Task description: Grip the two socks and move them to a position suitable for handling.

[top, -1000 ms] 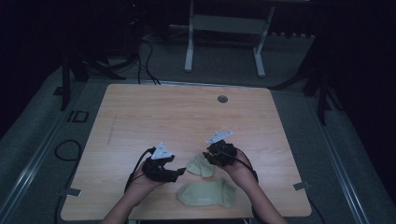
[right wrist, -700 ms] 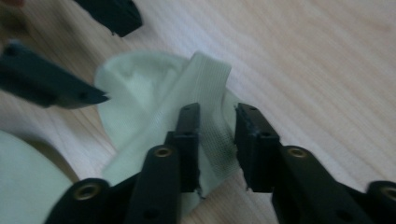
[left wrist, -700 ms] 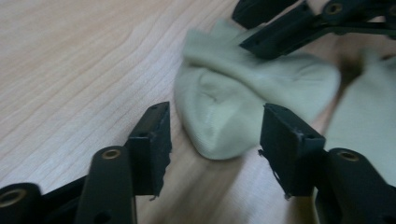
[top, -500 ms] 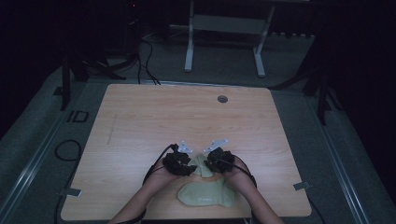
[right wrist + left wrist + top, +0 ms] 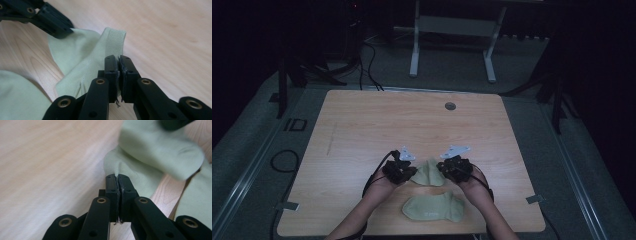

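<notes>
Pinched at each end, sock [image 5: 428, 172] spans both grippers' fingers [image 5: 117, 185].

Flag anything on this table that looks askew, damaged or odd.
Nothing looks damaged or spilled. One pale green sock lies flat near the table front edge; the other sock is bunched up, pinched between the left tool and right tool.

The desk [image 5: 362, 125] is pale, smooth matt wood grain; the sock [image 5: 87, 60] is soft ribbed-knit cloth; the fingers [image 5: 126, 187] look matt black plastic.
</notes>
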`<state>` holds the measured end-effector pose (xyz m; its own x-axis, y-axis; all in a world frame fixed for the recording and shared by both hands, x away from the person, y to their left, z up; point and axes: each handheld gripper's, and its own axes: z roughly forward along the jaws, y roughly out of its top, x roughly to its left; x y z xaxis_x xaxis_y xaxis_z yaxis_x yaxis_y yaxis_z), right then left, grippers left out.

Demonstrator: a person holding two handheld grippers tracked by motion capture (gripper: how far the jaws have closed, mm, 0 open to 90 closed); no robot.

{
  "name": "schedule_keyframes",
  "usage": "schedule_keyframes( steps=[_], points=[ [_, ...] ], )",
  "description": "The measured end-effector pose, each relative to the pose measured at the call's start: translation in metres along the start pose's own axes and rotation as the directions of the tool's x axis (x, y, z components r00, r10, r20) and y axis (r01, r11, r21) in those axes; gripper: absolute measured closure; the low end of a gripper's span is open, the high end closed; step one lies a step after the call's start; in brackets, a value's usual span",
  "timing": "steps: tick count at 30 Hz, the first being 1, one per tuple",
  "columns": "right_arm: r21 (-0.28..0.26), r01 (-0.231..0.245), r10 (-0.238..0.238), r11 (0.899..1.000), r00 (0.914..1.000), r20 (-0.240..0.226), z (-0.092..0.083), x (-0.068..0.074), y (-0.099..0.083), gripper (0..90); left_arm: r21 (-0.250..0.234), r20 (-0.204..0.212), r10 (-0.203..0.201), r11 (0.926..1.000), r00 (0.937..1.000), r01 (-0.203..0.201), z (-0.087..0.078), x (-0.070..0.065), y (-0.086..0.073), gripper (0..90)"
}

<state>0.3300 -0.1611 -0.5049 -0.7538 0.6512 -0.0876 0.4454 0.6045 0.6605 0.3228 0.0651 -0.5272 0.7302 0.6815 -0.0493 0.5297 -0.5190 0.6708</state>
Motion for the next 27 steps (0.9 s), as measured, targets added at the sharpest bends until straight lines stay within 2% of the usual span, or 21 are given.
schedule_keyframes(
  steps=[5, 9, 12, 14, 17, 20, 22, 25, 26, 27],
  points=[
    [-0.037, -0.038, 0.039, 0.999, 0.9991, 0.018, -0.025, -0.013, -0.004, 85.4, 0.006, -0.011, -0.007, 1.0, 0.9999, 0.007, -0.017, 0.006, 0.002, 87.6],
    [-0.034, -0.076, 0.077, 0.997, 0.9967, 0.025, -0.03, -0.023, -0.015, 85.4, 0.008, -0.016, -0.012, 0.9999, 0.9998, 0.012, -0.021, 0.011, 0.0, 87.5],
    [-0.023, -0.094, 0.095, 0.995, 0.9952, 0.026, -0.027, -0.028, -0.027, 85.4, 0.021, -0.003, -0.027, 0.9994, 0.9996, 0.027, -0.015, 0.013, -0.004, 87.4],
    [-0.013, -0.099, 0.099, 0.995, 0.9948, 0.025, -0.021, -0.031, -0.035, 85.4, 0.035, 0.002, -0.019, 0.9992, 0.9998, 0.019, -0.008, 0.012, -0.006, 87.4],
    [0.019, -0.129, 0.129, 0.991, 0.9915, 0.016, -0.01, -0.036, -0.045, 85.3, 0.053, 0.019, -0.019, 0.9984, 0.9996, 0.018, 0.003, 0.01, -0.01, 87.3],
    [0.041, -0.144, 0.143, 0.989, 0.9896, 0.018, 0.0, -0.038, -0.051, 85.2, 0.065, 0.024, -0.027, 0.9976, 0.9994, 0.025, 0.009, 0.008, -0.013, 87.3],
    [0.052, -0.139, 0.138, 0.989, 0.9902, 0.02, 0.004, -0.038, -0.054, 85.1, 0.072, 0.013, -0.013, 0.9973, 0.9998, 0.012, 0.012, 0.008, -0.015, 87.3],
    [0.061, -0.141, 0.14, 0.988, 0.9899, 0.022, 0.007, -0.039, -0.056, 84.2, 0.064, 0.03, -0.039, 0.9973, 0.9988, 0.037, 0.012, 0.011, -0.017, 86.6],
    [0.06, -0.147, 0.146, 0.987, 0.9892, 0.018, 0.007, -0.039, -0.055, 81.6, 0.061, 0.035, -0.051, 0.9969, 0.9981, 0.049, 0.012, 0.012, -0.017, 82.0],
    [0.055, -0.151, 0.15, 0.987, 0.9885, 0.02, 0.006, -0.04, -0.055, 74.7, 0.058, 0.041, -0.054, 0.997, 0.9977, 0.052, 0.01, 0.012, -0.017, 69.2]
  ],
)
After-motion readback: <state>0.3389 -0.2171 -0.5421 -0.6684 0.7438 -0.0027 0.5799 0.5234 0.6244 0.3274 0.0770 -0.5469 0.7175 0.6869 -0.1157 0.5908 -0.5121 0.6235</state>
